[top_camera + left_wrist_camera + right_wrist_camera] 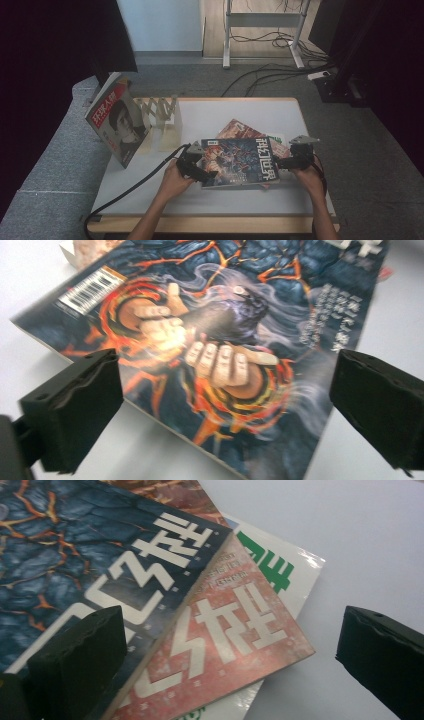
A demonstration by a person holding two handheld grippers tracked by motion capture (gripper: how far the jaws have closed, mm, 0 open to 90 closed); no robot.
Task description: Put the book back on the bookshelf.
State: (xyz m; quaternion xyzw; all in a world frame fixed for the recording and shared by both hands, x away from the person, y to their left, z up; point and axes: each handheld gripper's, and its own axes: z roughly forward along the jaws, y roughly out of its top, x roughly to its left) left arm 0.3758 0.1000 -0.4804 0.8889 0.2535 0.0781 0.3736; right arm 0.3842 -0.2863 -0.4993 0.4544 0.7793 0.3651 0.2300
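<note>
Centrally on the white table (150,192), slightly toward three o'clock, a small stack of magazines is seen, topped by a dark blue magazine (239,162) with lava-like cracks and a clenched fist on its cover. Under it, a red magazine (235,645) is fanned out toward three o'clock, and a white magazine with green lettering (280,572) is laid at the bottom. The left gripper (200,170) is held at the nine o'clock edge of the blue magazine, its jaws spread wide apart with nothing gripped between them; in the left gripper view the cover is framed between the two black jaws. The right gripper (292,161) is held at the three o'clock edge of the stack, its jaws likewise parted widely and nothing clamped, with the corners of the blue and red magazines seen between them. At ten o'clock on the table, a wooden rack (162,122) is stood, and a magazine with a portrait cover (117,122) is leaned upright against it.
</note>
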